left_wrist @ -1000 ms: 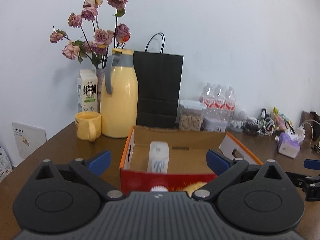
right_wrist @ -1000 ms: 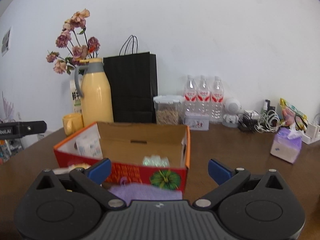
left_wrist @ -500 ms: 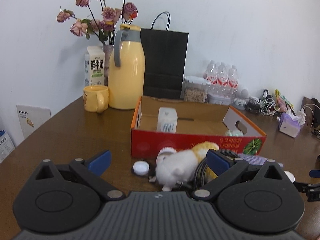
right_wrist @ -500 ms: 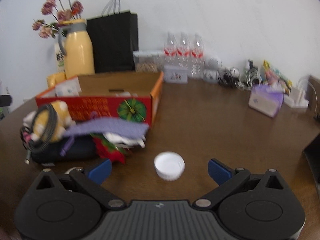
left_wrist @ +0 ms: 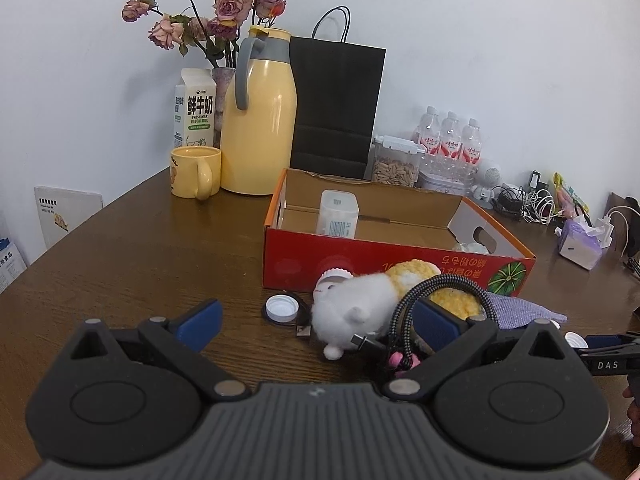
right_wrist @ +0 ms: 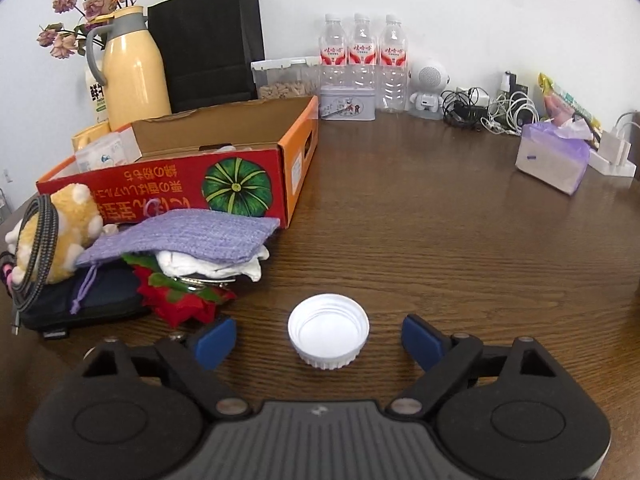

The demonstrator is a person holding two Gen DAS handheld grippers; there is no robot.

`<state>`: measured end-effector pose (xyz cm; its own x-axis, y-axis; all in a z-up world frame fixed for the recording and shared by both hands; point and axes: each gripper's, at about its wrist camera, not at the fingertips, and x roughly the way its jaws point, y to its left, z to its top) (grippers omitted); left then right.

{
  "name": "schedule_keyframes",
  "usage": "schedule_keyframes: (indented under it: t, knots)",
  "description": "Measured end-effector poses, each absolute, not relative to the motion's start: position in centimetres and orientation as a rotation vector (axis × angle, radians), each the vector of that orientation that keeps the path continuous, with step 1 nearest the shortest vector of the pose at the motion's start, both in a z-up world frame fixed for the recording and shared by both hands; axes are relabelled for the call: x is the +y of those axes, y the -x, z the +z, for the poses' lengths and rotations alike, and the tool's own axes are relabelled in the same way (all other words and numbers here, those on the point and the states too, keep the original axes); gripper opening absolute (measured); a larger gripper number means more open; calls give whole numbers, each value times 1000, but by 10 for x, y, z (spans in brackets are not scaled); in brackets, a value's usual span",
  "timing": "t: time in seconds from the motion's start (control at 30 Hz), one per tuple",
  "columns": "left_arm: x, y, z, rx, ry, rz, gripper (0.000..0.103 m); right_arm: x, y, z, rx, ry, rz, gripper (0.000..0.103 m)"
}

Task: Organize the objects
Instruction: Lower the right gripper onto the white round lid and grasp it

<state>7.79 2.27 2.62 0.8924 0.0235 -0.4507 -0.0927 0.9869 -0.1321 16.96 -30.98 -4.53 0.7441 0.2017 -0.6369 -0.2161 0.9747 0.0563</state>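
Lying open side up on the desk (right_wrist: pixel 440 220), a white bottle cap (right_wrist: pixel 328 336) sits between the two blue fingers (right_wrist: pixel 212 342) of the right gripper (right_wrist: pixel 320 340), nearer the middle than either pad and touching neither. The fingers stand apart and are closing, with bare wood showing on both sides of the cap. It is a shallow round screw cap, ribbed around its outer wall, with a smooth pale inside.

To its left lies a heap of loose things: a purple knitted pouch (right_wrist: pixel 184 236) on top of folded white cloth (right_wrist: pixel 208 266), a red and green fabric piece (right_wrist: pixel 180 300), a dark case (right_wrist: pixel 88 300), and a yellow-and-white plush toy (right_wrist: pixel 68 232) with a braided cable (right_wrist: pixel 36 248) looped over it. Behind the heap stands an open red cardboard box (right_wrist: pixel 224 184) printed with a green pumpkin.

The left gripper (left_wrist: pixel 316 320) hangs over the desk with its fingers (left_wrist: pixel 200 320) spread wide and nothing pressed between them. The plush toy (left_wrist: pixel 356 304) and the cable (left_wrist: pixel 404 312) lie just ahead, close to its right finger, and a second small white cap (left_wrist: pixel 282 306) rests on the wood before the box (left_wrist: pixel 360 256). A white container (left_wrist: pixel 338 214) stands upright inside the box.
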Motion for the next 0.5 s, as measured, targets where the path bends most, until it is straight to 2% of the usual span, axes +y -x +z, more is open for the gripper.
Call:
schedule_keyframes:
  t: [0.03, 0.13, 0.17, 0.2, 0.5]
  knots:
    - [23, -78, 26, 466, 153, 62, 103, -310, -170, -45, 691, 23, 229, 80]
    - [21, -78, 25, 469, 156, 60, 103, -309, -169, -45, 675, 35, 217, 61]
    - [20, -78, 25, 469, 156, 59, 103, -310, -168, -44, 669, 38, 214, 48]
    - [19, -77, 25, 470, 155, 58, 103, -310, -167, -44, 664, 36, 211, 39]
    - [-1, -68, 30, 464, 154, 30, 103, -317, -156, -33, 615, 26, 245, 39]
